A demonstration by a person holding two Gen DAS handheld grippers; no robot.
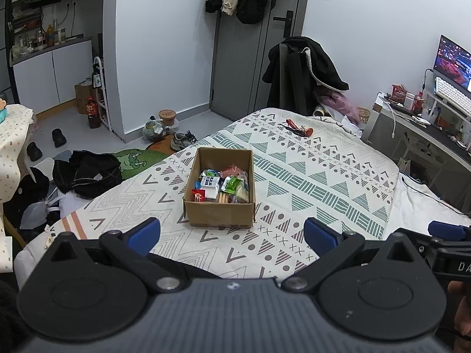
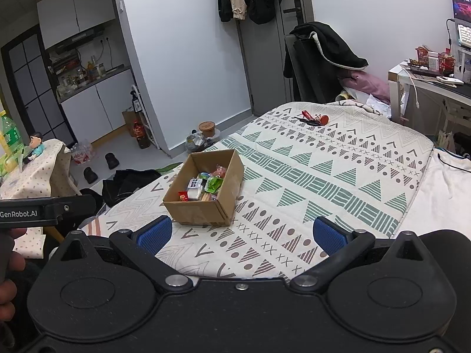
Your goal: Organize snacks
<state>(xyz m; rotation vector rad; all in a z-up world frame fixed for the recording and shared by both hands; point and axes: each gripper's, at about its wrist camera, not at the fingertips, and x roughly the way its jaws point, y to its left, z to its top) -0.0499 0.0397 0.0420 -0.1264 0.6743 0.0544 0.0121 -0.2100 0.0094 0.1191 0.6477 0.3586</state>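
An open cardboard box (image 1: 219,214) (image 2: 194,213) stands on the patterned bedspread (image 1: 309,182) (image 2: 323,176), holding several wrapped snacks (image 1: 223,185) (image 2: 204,186): blue, white, green, red and pink packets. My left gripper (image 1: 232,232) hovers open just short of the box's near wall, nothing between its blue pads. My right gripper (image 2: 243,234) is open too, with the box ahead and to its left. A few small red and dark items (image 1: 298,129) (image 2: 313,119) lie loose at the far end of the bed.
A chair draped with a dark coat (image 1: 306,70) (image 2: 323,47) stands beyond the bed. A desk with a monitor and keyboard (image 1: 450,88) runs along the right. Bags and shoes (image 1: 85,173) litter the floor left of the bed. A small cloth-covered table (image 2: 32,170) is far left.
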